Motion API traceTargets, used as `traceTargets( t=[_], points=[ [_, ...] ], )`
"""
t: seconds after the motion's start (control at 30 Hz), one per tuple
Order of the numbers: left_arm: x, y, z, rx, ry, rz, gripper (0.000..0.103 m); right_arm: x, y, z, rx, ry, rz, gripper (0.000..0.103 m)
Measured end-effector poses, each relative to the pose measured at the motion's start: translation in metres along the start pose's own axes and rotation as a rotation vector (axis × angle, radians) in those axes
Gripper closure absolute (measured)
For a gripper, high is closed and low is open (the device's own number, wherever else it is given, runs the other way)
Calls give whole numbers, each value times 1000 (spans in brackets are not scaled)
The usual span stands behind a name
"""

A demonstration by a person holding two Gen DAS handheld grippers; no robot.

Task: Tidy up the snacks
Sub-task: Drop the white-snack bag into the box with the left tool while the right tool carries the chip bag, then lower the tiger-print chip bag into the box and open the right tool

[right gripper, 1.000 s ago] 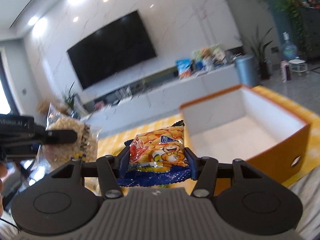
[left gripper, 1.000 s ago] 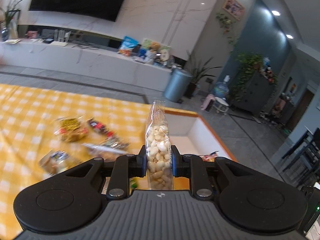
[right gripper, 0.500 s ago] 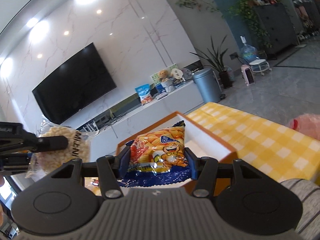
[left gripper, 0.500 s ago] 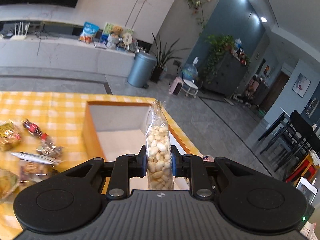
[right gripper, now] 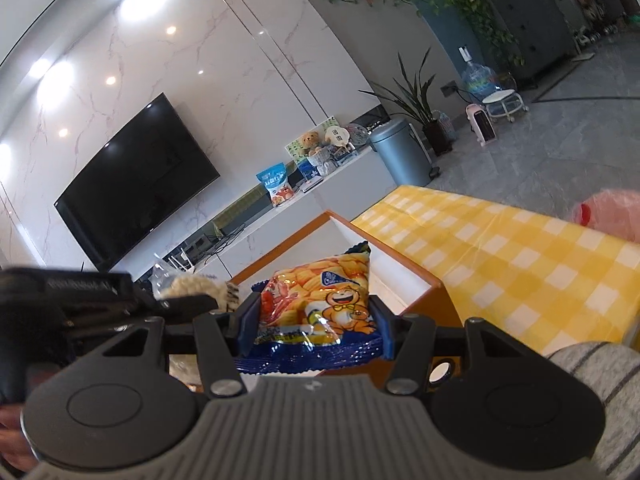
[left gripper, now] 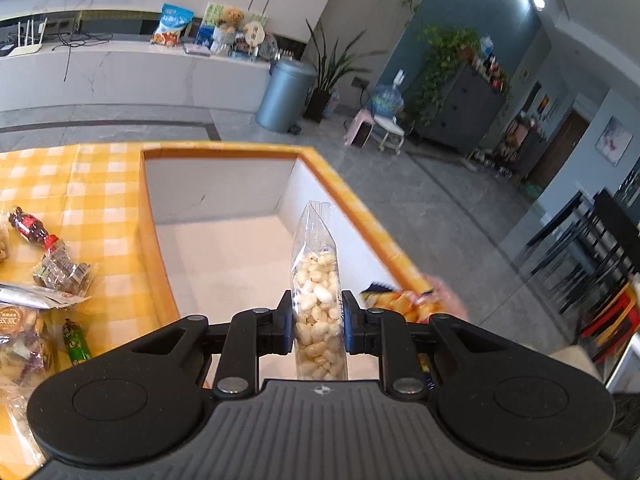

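Loose wrapped snacks (left gripper: 60, 276) lie on the yellow checked desk (left gripper: 96, 200), left of the orange-rimmed white box (left gripper: 224, 256). Over the box, the left tongs (left gripper: 318, 322) clamp a clear bag of pale puffs (left gripper: 318, 300). The right tongs (right gripper: 314, 326) grip an orange-and-blue cartoon snack packet (right gripper: 320, 300) above the box's near wall.

Snack packs (left gripper: 16, 344) cut off left

A round grey-blue metal bin (left gripper: 285, 94) stands on the grey tiled floor (left gripper: 432, 200) beside a spiky potted plant (left gripper: 334, 76). A large black wall-mounted television (right gripper: 136, 184) hangs on white marble.
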State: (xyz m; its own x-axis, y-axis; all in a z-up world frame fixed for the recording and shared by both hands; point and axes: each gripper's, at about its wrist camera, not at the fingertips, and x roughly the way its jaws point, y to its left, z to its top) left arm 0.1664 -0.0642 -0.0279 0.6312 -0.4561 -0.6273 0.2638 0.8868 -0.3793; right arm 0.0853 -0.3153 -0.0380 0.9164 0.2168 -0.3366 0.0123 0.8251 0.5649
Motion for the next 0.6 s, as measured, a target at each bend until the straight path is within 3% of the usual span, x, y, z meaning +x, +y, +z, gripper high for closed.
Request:
traceTargets(
  t=[0.2, 0.47, 0.6],
  points=[
    [12, 6, -5, -34, 55, 13, 78, 1, 1, -1, -2, -2, 16, 51],
    [6, 7, -6, -27, 45, 66, 78, 3, 2, -2, -10, 2, -5, 53],
    [-5, 6, -6, -13, 36, 64, 60, 3, 3, -2, -7, 3, -9, 53]
  ],
)
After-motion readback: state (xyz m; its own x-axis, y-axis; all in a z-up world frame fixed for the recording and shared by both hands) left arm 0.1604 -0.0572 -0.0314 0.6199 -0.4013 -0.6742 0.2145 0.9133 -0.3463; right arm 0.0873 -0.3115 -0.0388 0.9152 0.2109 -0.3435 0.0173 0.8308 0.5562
